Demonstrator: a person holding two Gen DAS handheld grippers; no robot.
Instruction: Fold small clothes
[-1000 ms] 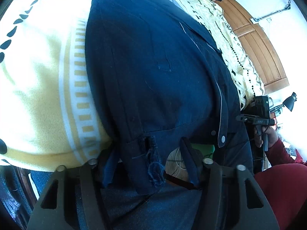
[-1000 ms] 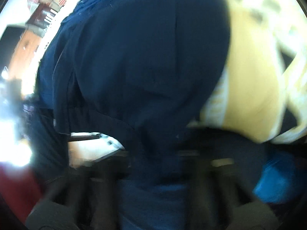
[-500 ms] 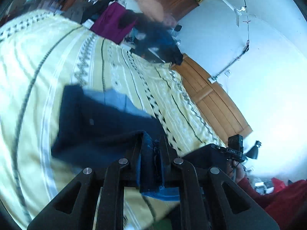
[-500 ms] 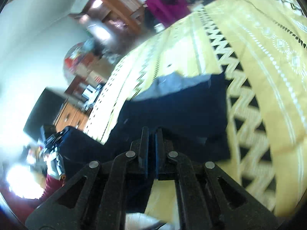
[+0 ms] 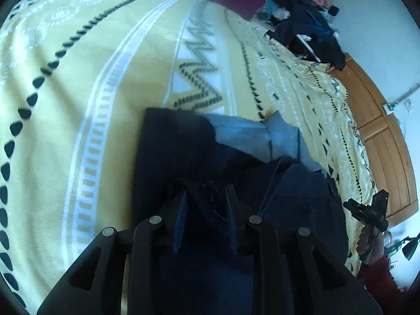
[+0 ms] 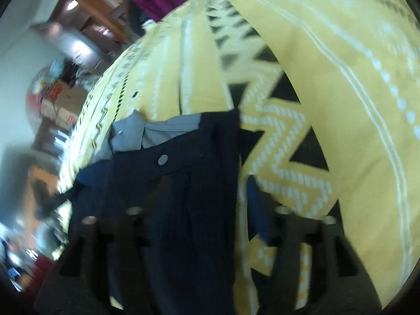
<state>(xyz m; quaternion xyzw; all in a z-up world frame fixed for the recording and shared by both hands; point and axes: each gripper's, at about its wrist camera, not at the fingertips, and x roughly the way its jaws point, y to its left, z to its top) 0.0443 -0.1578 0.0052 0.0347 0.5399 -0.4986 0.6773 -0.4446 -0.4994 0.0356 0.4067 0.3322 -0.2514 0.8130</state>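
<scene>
Navy shirt (image 5: pixel 183 157) flat on yellow patterned bedspread (image 5: pixel 78 105), pale lining at twelve o'clock, left gripper (image 5: pixel 206 204) and right gripper (image 6: pixel 207 197) jaws both apart.

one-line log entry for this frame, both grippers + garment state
left gripper: open, fabric between fingers | right gripper: open, over garment | dark denim garment: lying folded on yellow bedspread, paler inner side showing at far edge

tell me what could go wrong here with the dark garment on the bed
1. The left gripper is open with a frayed edge of the dark denim garment between its fingers; pulling back might snag it and undo the fold.
2. The right gripper is open over the same cloth, so nothing pins it.
3. The paler inner layer sticks out, so the fold may end uneven.
</scene>
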